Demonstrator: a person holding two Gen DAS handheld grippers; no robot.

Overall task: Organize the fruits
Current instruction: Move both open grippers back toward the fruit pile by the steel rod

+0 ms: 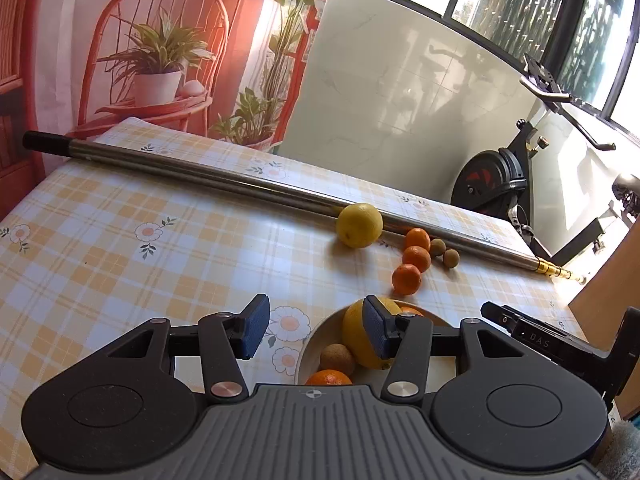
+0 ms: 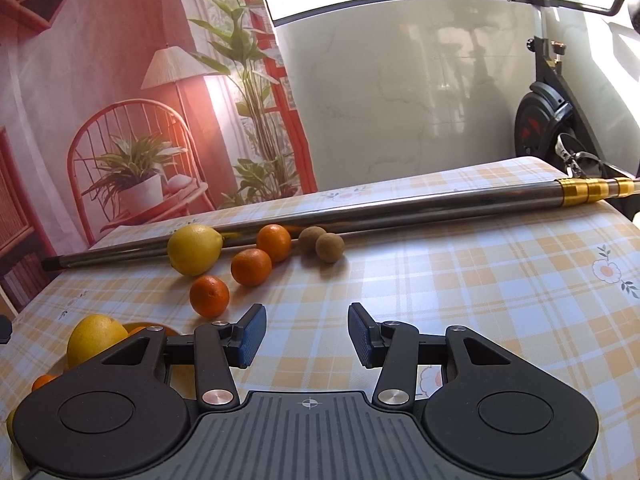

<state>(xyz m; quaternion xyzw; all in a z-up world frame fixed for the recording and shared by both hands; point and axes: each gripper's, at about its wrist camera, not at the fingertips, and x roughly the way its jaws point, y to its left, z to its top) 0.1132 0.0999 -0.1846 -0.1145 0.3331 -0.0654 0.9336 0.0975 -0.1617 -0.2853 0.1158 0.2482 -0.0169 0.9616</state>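
Both the left hand-held gripper (image 1: pixel 318 330) and right hand-held gripper (image 2: pixel 306 334) hung part-open and empty above the table (image 2: pixel 440 280), beside the fruit bowl (image 1: pixel 320 336).

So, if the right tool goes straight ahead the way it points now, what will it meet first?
Probably the bare tablecloth: the right tool is open, empty and angled down at it. The two small brown fruits and the metal pole lie further on, slightly left; depth is hard to judge.
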